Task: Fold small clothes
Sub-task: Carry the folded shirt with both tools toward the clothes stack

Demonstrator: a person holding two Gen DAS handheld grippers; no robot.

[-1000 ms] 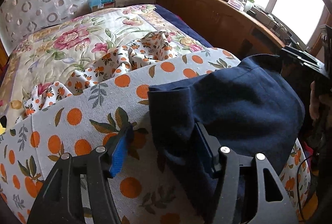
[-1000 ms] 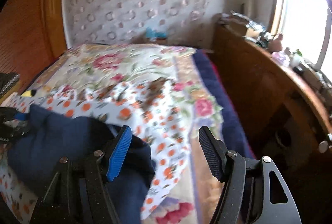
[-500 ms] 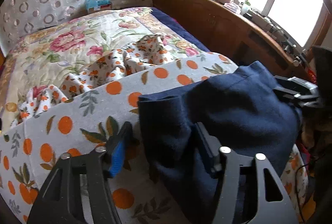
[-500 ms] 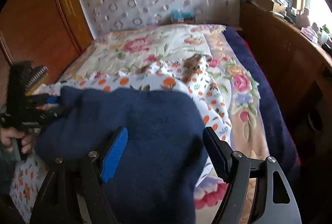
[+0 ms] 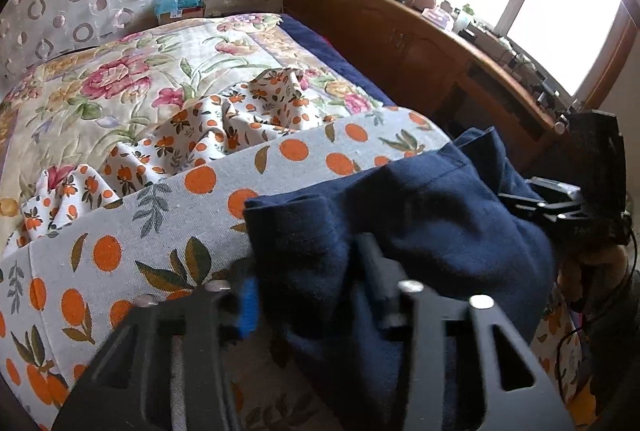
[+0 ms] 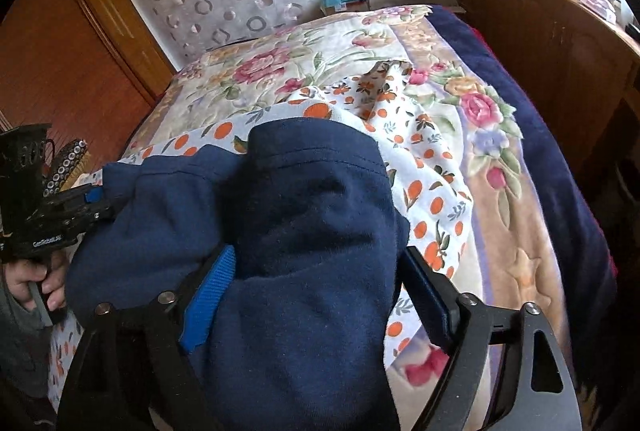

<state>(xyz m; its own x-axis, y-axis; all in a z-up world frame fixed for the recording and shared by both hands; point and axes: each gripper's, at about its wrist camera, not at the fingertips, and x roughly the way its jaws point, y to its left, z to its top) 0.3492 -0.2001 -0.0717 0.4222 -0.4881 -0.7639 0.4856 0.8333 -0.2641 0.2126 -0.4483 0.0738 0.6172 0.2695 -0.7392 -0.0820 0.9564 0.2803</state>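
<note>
Both tongs gathering a navy garment at the bed's near edge.

The left tongs (image 5: 308,295) have just been closing and now pinch a fold of the navy garment (image 6: 312,223); the right tongs (image 6: 316,291) stand apart astride its other end, not yet pressing. To fold cleanly, the right should probably close on a matching edge before any lift, keeping the hem level. The garment lies on the orange-print cloth (image 5: 168,215), long axis along the bed's (image 6: 560,135) near edge, hem toward the headboard.
</note>
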